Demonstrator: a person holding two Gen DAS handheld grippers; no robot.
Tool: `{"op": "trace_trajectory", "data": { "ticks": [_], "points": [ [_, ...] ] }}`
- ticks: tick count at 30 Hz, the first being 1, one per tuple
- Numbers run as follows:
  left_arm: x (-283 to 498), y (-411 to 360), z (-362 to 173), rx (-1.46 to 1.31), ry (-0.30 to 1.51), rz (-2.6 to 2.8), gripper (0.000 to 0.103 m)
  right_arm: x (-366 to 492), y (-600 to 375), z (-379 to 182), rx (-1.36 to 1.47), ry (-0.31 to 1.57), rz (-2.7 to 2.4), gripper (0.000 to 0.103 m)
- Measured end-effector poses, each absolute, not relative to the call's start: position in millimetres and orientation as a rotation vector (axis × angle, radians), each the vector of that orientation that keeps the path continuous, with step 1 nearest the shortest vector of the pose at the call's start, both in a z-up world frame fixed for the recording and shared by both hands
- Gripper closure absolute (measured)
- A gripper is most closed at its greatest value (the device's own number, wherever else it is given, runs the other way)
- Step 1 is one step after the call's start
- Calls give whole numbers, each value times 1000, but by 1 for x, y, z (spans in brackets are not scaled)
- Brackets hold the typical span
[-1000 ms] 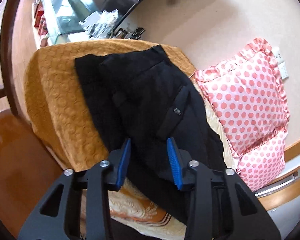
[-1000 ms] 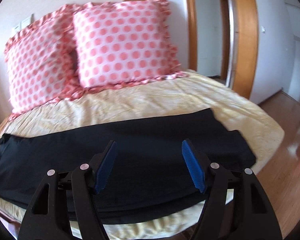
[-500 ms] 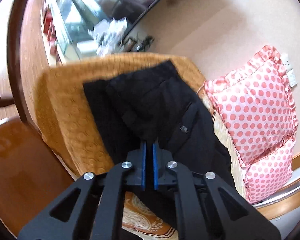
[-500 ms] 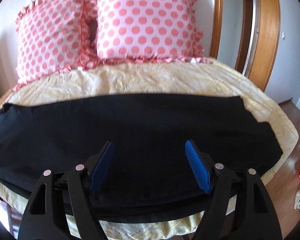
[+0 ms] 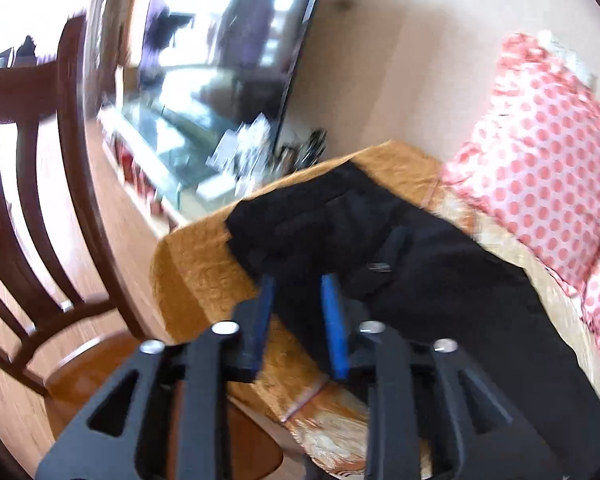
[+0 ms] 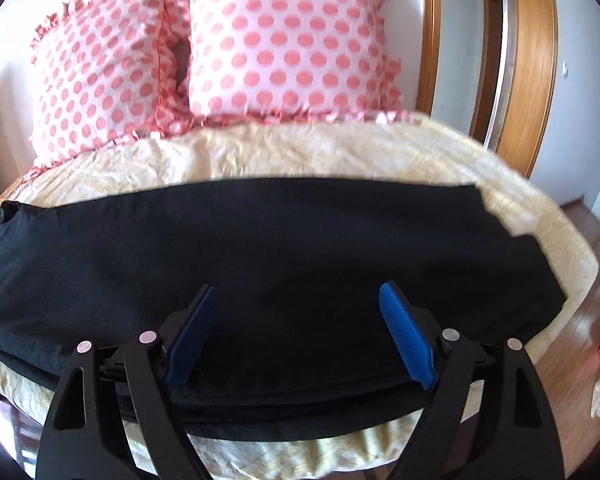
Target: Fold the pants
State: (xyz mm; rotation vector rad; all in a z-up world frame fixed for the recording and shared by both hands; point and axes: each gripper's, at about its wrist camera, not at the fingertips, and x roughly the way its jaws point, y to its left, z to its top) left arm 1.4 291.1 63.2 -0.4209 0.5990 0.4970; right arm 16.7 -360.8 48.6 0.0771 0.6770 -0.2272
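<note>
Your left hand-held gripper [image 5: 298, 316], closed half a second ago, now stands open above the black pants [image 6: 260, 248] (spread on the bed [image 6: 340, 152]); your right hand-held gripper [image 6: 296, 332] remains wide open.

In the right wrist view the pants [image 6: 284, 256] lie across the bed [image 6: 300, 152] from 9 to 3 o'clock, with two pillows [image 6: 220, 52] behind them at 12 and a doorway [image 6: 496, 60] at 2. In the left wrist view a blanket [image 5: 204, 272] lies under the pants' far end, and a chair [image 5: 32, 208] stands at 9.
</note>
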Motion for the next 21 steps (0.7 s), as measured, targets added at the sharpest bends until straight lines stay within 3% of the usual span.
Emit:
{"op": "trace_trajectory", "data": {
  "ticks": [3, 5, 7, 12, 18, 21],
  "points": [
    [3, 255, 72, -382, 572, 365, 42, 13, -366, 51, 62, 642, -258, 19],
    [13, 223, 70, -356, 599, 210, 36, 14, -373, 45, 66, 656, -294, 19],
    [28, 190, 62, -324, 652, 69, 36, 16, -383, 29, 85, 710, -307, 17],
    [54, 141, 33, -249, 759, -90, 34, -8, -408, 40, 153, 633, -347, 14],
    [55, 125, 18, -176, 764, -101, 20, 11, -466, 76, 88, 572, -440, 14],
    [57, 117, 17, -162, 754, -100, 16, 57, -521, 73, 155, 686, -431, 28]
  ]
}}
